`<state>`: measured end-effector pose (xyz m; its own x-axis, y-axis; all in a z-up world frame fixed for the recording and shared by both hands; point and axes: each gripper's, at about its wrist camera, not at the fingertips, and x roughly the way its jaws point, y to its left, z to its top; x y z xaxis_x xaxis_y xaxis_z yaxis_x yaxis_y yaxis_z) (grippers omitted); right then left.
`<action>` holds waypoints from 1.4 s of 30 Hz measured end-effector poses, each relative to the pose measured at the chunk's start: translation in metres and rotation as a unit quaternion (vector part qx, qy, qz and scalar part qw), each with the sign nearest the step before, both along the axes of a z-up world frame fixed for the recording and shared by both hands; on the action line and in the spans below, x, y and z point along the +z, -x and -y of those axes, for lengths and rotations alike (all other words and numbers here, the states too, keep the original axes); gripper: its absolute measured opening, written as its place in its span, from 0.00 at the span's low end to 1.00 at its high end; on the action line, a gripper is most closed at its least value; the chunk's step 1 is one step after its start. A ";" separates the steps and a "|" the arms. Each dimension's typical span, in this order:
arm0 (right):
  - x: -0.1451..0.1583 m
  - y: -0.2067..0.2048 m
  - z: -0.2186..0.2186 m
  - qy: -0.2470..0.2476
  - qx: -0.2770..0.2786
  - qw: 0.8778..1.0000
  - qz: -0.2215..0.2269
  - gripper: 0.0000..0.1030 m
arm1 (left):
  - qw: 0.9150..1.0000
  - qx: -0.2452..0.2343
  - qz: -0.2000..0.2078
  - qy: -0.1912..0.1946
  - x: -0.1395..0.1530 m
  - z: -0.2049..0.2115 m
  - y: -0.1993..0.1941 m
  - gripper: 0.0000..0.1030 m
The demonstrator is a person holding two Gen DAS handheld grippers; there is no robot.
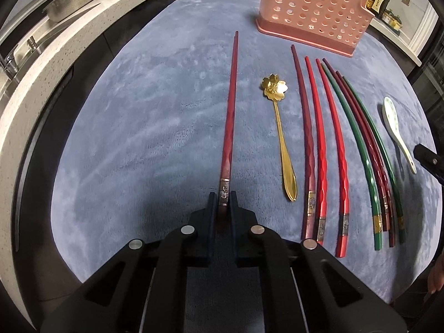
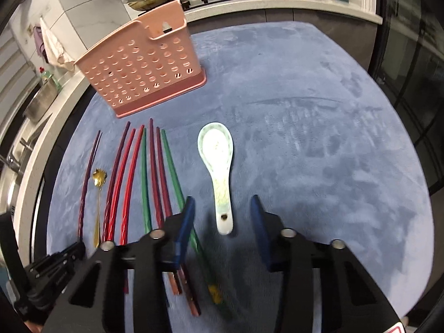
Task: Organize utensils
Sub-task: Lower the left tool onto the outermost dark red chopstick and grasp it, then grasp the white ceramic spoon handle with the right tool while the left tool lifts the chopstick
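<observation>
1. A soft, fuzzy blue mat (image 1: 138,111) covers the table. It looks like short fur with brush marks in it.
2. The left gripper (image 1: 222,202) is black with dark blue pads. Its jaws are pinched tight on the thick end of a dark red chopstick pair (image 1: 231,116). The sticks are long and thin, with a silver patterned band near the pads. They point away across the mat towards the far edge.
3. A gold spoon (image 1: 280,136) lies just to the right of that pair. It is shiny metal, and its bowl is shaped like a flower.
4. Next comes a row of loose chopsticks (image 1: 327,149), side by side and close together. Some are bright red, some dark red, some green. They are smooth and shiny, with small gold or silver bands near the thick ends.
5. A white spoon (image 2: 217,161) lies to the right of the row. It looks like glossy china, with a round deep bowl, a short handle and a little hole in the handle end.
6. The right gripper (image 2: 222,208) has its jaws partly open, one on each side of the white spoon's handle. The pads do not touch it, and it holds nothing.
7. A pink plastic holder (image 2: 149,69) stands upright at the far end of the mat. Its walls are full of round holes. I cannot tell if anything is inside.
8. A metal strainer bowl (image 1: 72,0) sits on the pale stone counter beyond.
</observation>
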<state>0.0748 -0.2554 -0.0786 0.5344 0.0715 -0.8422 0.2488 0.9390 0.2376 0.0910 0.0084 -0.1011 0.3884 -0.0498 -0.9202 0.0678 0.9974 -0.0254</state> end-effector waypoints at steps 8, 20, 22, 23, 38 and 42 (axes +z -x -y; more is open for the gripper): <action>-0.017 -0.010 0.007 -0.030 0.000 0.999 -0.015 0.14 | 1.000 0.002 0.003 -0.009 -0.001 0.003 -0.002 0.08; -0.032 -0.004 0.006 -0.028 0.007 1.000 -0.007 0.12 | 1.000 0.002 0.007 -0.015 -0.001 0.005 0.001 0.08; -0.028 -0.003 0.004 -0.025 0.010 1.000 -0.004 0.07 | 1.000 0.003 0.005 -0.006 0.000 0.003 0.001 0.08; -0.027 -0.002 0.004 -0.024 0.011 1.000 -0.003 0.06 | 1.000 0.002 0.004 -0.004 0.001 0.001 0.000 0.08; 0.016 0.024 0.007 -0.008 -0.010 0.999 0.043 0.05 | 0.997 0.009 0.076 0.026 0.067 -0.019 0.021 0.07; 0.037 0.030 0.007 0.000 -0.013 0.998 0.065 0.05 | 0.994 0.009 0.104 0.035 0.095 -0.024 0.019 0.07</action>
<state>0.0452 -0.2625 -0.0415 0.6412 0.0559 -0.7654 0.2398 0.9328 0.2690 0.0718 0.0323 -0.0064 0.5718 -0.1028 -0.8139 0.0619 0.9947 -0.0822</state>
